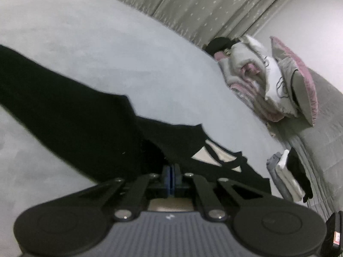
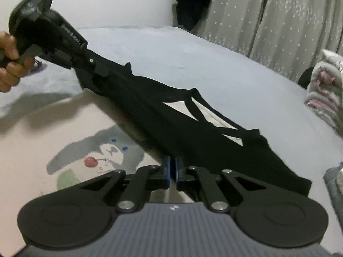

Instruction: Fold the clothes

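Observation:
A black garment with crossed straps at its neckline is stretched in the air between my two grippers, above the grey bed sheet. My right gripper is shut on one end of it. My left gripper shows at the upper left of the right wrist view, held by a hand, shut on the other end. In the left wrist view the left gripper is shut on the black garment, whose sleeve trails off to the left.
A cream cloth with a cartoon rabbit print lies under the garment. Folded clothes and a heap of pink and grey bedding with pillows sit at the right. Starred curtains hang behind the bed. Dark clothes hang on the wall.

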Demonstrator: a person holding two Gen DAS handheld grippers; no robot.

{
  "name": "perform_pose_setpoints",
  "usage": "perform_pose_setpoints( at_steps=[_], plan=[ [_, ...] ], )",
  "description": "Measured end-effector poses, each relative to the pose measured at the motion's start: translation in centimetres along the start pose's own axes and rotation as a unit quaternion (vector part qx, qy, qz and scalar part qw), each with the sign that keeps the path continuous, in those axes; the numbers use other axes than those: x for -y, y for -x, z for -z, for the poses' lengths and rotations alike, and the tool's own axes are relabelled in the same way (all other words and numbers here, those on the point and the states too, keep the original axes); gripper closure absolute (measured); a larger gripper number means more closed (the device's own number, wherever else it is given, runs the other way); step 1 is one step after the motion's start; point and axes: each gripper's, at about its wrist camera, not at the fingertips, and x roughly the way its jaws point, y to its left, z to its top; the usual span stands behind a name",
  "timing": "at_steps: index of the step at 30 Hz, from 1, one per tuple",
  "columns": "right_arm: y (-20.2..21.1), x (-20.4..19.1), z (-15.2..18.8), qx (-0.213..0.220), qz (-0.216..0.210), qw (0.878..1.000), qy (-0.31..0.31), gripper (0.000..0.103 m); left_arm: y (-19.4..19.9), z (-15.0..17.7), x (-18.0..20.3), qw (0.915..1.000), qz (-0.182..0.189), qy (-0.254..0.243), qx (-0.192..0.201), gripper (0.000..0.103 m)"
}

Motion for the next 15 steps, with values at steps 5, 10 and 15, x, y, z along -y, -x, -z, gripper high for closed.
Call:
perform_pose_setpoints(
  at_steps=[5, 10, 15],
  plan=[
    [-0.3, -0.2, 0.1, -0.026, -0.025, 0.999, 0.001, 0.086, -1.2, -0.2, -1.4, 0.9984, 0.004, 0.026, -0.05, 0.093],
    [0.3, 0.0, -0.2, -0.023, -0.034, 0.999, -0.012, 0.07, -0.7, -0.9, -1.4, 0.9996, -0.006, 0.027, 0.012, 0.05],
    [0.6, -0.2, -0.1, -0.016, -0.028, 0.999, -0.019, 0.061, -2.1, -1.0, -1.2, 0.9977, -0.052, 0.025, 0.034, 0.054]
  ],
)
